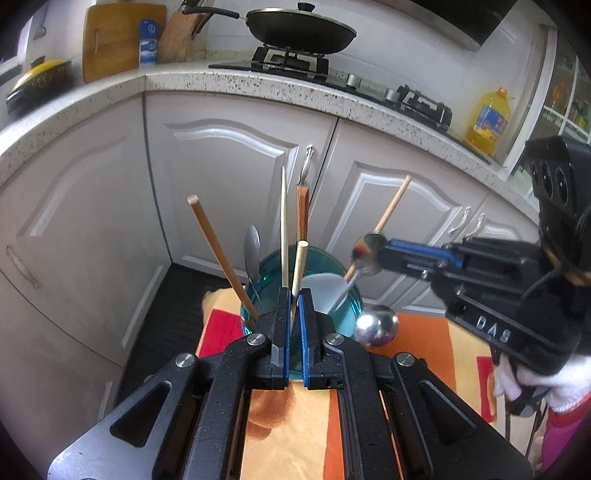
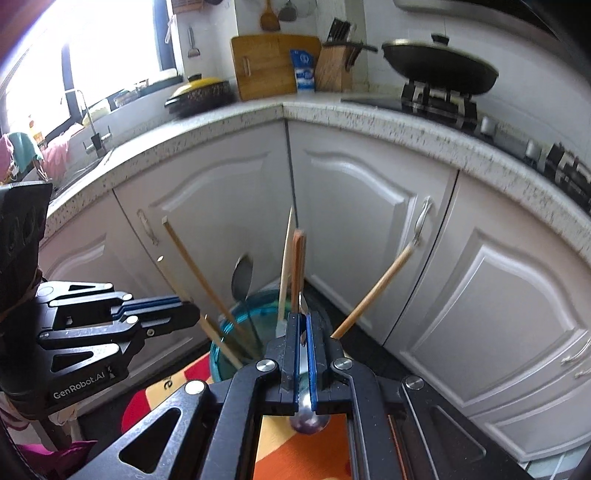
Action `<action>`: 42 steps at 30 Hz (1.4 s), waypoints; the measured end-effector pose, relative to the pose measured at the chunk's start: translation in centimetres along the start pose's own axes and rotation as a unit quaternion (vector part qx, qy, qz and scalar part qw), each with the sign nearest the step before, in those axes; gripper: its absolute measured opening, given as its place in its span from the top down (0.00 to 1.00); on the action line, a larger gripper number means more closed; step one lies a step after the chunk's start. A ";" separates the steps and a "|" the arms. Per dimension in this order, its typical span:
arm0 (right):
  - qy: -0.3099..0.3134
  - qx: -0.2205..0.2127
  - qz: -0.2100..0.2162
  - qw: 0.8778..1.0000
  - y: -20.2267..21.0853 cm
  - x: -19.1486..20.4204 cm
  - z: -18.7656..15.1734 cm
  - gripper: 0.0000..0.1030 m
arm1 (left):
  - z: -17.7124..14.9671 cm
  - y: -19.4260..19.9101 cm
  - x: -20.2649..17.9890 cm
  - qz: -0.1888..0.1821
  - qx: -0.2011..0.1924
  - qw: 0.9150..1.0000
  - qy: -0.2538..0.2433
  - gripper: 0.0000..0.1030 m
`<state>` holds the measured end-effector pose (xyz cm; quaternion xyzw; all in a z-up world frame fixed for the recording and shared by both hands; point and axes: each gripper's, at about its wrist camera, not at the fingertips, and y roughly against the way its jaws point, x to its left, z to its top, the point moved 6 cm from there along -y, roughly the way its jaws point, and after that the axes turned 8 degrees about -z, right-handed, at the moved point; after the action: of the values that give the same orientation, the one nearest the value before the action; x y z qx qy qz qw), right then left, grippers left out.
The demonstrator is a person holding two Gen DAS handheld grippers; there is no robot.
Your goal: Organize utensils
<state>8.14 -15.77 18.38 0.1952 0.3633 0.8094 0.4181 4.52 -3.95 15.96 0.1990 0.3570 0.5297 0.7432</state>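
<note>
A teal glass cup [image 1: 317, 269] stands on the orange cloth and holds several chopsticks, a steel spoon [image 1: 252, 247] and a white spatula. My left gripper [image 1: 294, 295] is shut on a pale chopstick [image 1: 300, 262] that stands in the cup. My right gripper [image 1: 373, 254] comes in from the right above the cup, shut on a steel spoon [image 1: 366, 251] whose handle points down into the cup. In the right wrist view the right gripper [image 2: 303, 325] clamps that spoon's bowl [image 2: 303, 362], and the cup [image 2: 236, 332] and the left gripper [image 2: 188, 314] show to the left.
A steel ladle bowl [image 1: 376, 325] lies on the orange and yellow cloth [image 1: 291, 424] right of the cup. White cabinet doors [image 1: 236, 177] stand close behind, under a speckled counter [image 1: 221, 79] with a wok [image 1: 299, 27], cutting board and knife block.
</note>
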 end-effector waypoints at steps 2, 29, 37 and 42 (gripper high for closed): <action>-0.010 0.001 0.009 1.000 -0.2 0.1 -0.6 0.97 | -0.3 -0.3 0.0 0.000 0.006 1.000 0.007 0.97; -0.114 -0.022 -0.002 0.993 5.2 -1.2 -6.2 0.70 | -3.8 2.9 -0.9 0.030 -0.017 0.999 0.030 0.57; -0.132 -0.028 -0.037 0.990 6.5 -0.1 -7.0 0.62 | -4.0 4.6 -2.3 0.049 -0.040 0.998 -0.001 0.57; -0.129 -0.032 -0.046 0.990 7.1 0.7 -7.0 0.62 | -4.2 5.5 -3.0 0.053 -0.050 0.997 -0.010 0.57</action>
<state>-0.41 -20.95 19.09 0.2679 0.2891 0.7683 0.5044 -2.67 -5.08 17.78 0.1858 0.3112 0.5836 0.7267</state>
